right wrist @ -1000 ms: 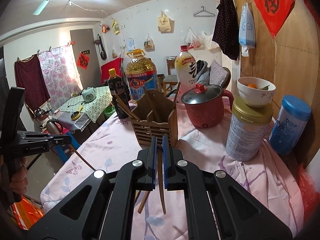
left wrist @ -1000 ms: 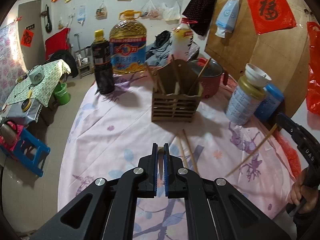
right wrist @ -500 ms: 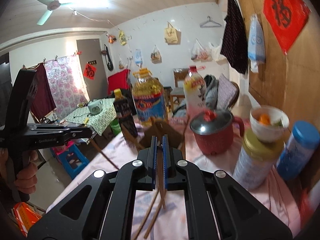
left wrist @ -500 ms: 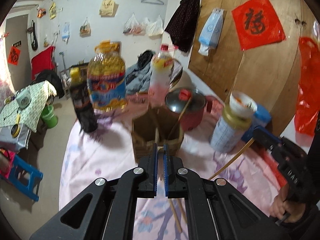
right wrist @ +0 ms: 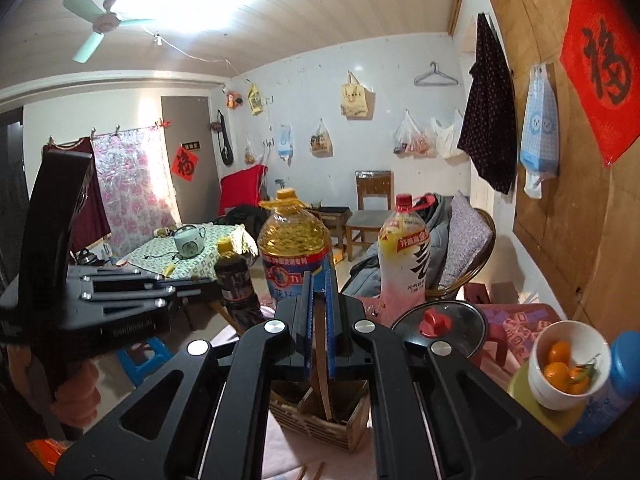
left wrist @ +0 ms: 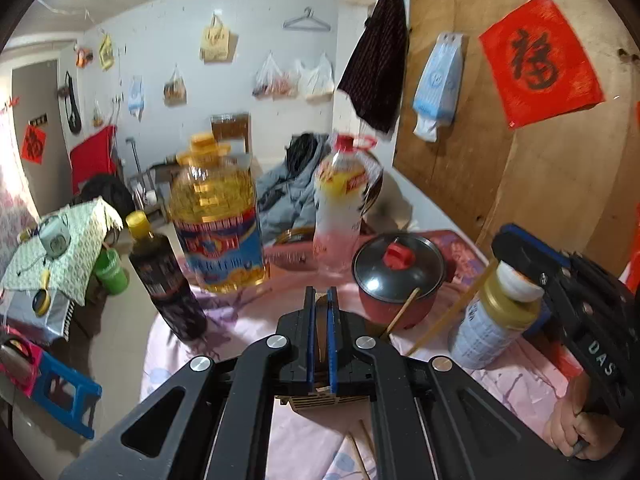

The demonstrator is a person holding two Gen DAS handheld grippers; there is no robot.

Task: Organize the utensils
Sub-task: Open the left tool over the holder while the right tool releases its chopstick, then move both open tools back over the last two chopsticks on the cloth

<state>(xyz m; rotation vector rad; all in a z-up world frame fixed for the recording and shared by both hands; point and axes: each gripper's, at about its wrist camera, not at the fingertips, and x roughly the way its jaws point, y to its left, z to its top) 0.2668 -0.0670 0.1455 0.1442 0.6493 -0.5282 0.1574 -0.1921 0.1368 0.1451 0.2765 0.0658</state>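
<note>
My left gripper (left wrist: pixel 320 300) is shut on a wooden chopstick (left wrist: pixel 320 334) held between its blue pads. Below it a sliver of the wooden utensil holder (left wrist: pixel 328 402) shows. My right gripper (right wrist: pixel 319 284) is shut on another chopstick (right wrist: pixel 322 376), whose lower end hangs down into the wooden holder (right wrist: pixel 320 420) right under it. In the left wrist view the right gripper (left wrist: pixel 520 252) is at the right, its chopstick (left wrist: pixel 452 312) slanting down. In the right wrist view the left gripper (right wrist: pixel 168 292) is at the left. Two loose chopsticks (left wrist: pixel 360 456) lie on the pink cloth.
On the table stand a red pot with a glass lid (left wrist: pixel 398 276), a large oil jug (left wrist: pixel 218 232), a dark sauce bottle (left wrist: pixel 166 280), a drink bottle (left wrist: pixel 340 208), a tin with a bowl of oranges (right wrist: pixel 568 364) on it and a blue-lidded jar (right wrist: pixel 628 356).
Both grippers have risen and moved forward over the holder with their chopsticks. The holder has slid from mid-view to beneath the fingers. The right chopstick now hangs into the holder.
</note>
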